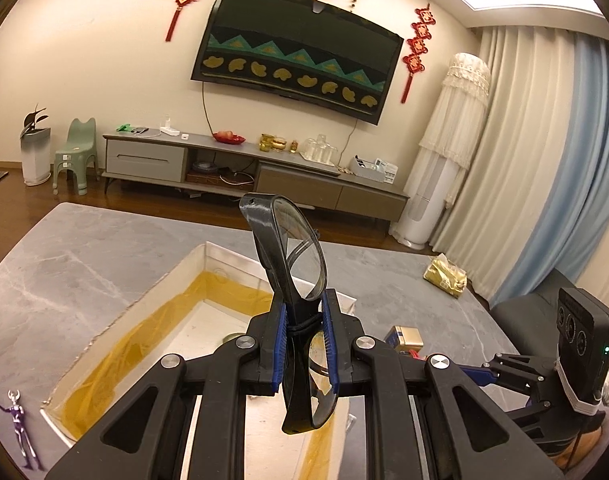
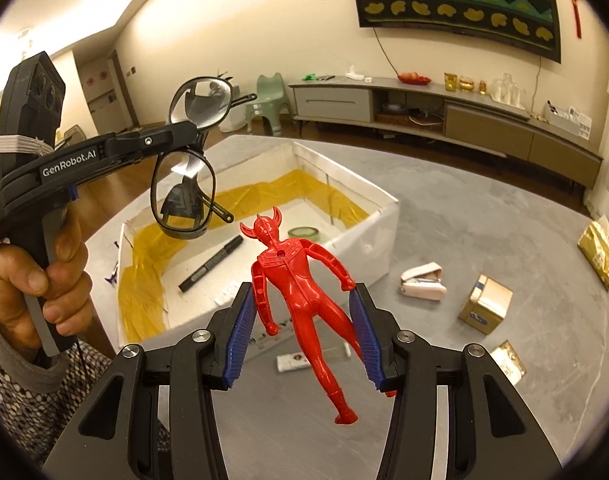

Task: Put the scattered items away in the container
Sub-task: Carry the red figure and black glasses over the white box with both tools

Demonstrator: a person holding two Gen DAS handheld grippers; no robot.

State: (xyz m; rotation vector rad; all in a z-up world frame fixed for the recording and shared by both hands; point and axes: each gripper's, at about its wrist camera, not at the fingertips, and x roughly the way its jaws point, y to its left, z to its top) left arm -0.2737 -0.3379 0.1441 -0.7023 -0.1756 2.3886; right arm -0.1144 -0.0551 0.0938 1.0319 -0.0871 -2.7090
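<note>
My left gripper [image 1: 304,320] is shut on the bridge of black-framed glasses [image 1: 300,264], held upright above the white box with yellow lining [image 1: 164,292]. The right wrist view shows the same left gripper [image 2: 184,136] with the glasses [image 2: 184,196] hanging over the box's left side [image 2: 368,216]. My right gripper [image 2: 302,320] is shut on a red horned toy figure [image 2: 300,284], pads against its arms, above the grey table just in front of the box. A black marker [image 2: 210,264] and a green tape roll [image 2: 304,234] lie inside the box.
On the grey table right of the box lie a white stapler [image 2: 422,280], a gold carton [image 2: 484,304], gold packets [image 2: 600,252] and a small white tube [image 2: 292,362]. A purple figure [image 1: 18,428] lies left of the box. A hand [image 2: 36,280] grips the left handle.
</note>
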